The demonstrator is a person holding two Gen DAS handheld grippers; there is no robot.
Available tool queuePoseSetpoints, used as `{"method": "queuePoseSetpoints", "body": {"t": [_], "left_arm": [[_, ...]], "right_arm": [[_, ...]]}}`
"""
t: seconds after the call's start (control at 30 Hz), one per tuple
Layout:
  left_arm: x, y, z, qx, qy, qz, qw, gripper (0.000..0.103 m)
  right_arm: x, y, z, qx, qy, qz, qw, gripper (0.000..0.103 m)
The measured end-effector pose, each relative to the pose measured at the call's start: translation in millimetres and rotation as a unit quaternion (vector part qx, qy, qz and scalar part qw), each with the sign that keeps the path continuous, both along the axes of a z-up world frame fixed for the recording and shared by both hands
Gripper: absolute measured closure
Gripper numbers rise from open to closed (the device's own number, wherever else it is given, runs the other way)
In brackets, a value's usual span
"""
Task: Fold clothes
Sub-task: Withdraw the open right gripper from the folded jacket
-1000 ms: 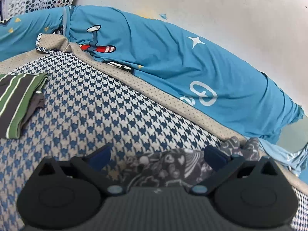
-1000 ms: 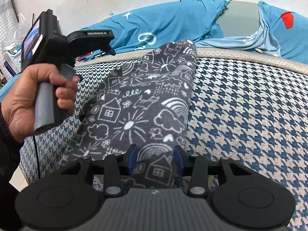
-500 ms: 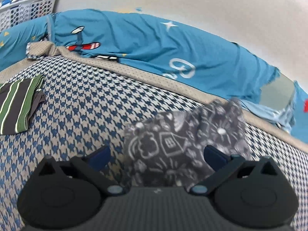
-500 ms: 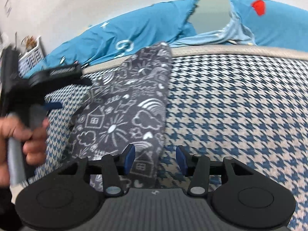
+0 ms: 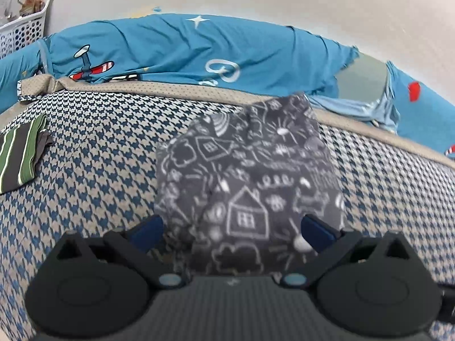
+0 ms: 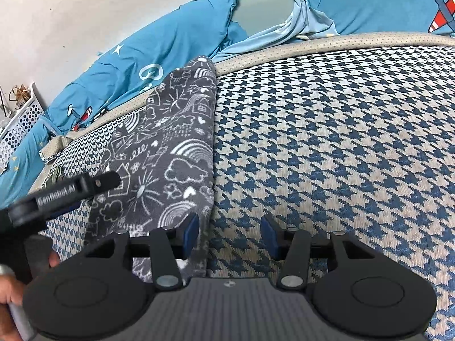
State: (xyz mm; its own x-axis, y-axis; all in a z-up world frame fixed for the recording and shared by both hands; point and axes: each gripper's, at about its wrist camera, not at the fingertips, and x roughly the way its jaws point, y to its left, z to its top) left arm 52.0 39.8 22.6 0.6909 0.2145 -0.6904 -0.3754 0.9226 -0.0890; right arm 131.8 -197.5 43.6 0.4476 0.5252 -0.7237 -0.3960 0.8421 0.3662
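The lettering "GenRobot.AI" is read in white along the black body of the left gripper, which enters the right wrist view from the left edge, with part of a hand seen at its grey handle; which way its jaws stand cannot be judged from there. No other readable words are found; a pale looped letter-like print is seen on the blue bedding at the far side, alongside printed stars and red-and-white striped aeroplanes. The grey doodle-print garment, covered with white drawn houses, clouds, rainbows and suns, is laid folded on the houndstooth cover of the bed. In the right wrist view its long axis is seen to run from the near edge away to the far beige piping, its far end narrowed and just touching that border, its right edge straight. In the left wrist view the left gripper is shown with jaws wide apart, the near end of the garment lying between the blue pads untouched by them. The right gripper has just been opening and is held apart, its left pad at the garment's right edge, bare cover under the gap. A green-striped folded cloth is lying at the far left, and a white perforated basket stands beyond.
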Motion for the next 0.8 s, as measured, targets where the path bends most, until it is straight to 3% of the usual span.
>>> {"method": "queuePoseSetpoints", "body": {"t": [0.43, 0.8], "left_arm": [[-18.0, -24.2, -36.2, 0.01, 0.051, -0.031, 0.9982, 0.0], [-20.1, -28.9, -49.3, 0.031, 0.046, -0.037, 0.9978, 0.0]], "right_arm": [[-11.7, 2.0, -0.5, -0.012, -0.011, 0.02, 1.0, 0.049], [-13.0, -2.5, -3.1, -0.03, -0.007, 0.014, 0.999, 0.048]]}}
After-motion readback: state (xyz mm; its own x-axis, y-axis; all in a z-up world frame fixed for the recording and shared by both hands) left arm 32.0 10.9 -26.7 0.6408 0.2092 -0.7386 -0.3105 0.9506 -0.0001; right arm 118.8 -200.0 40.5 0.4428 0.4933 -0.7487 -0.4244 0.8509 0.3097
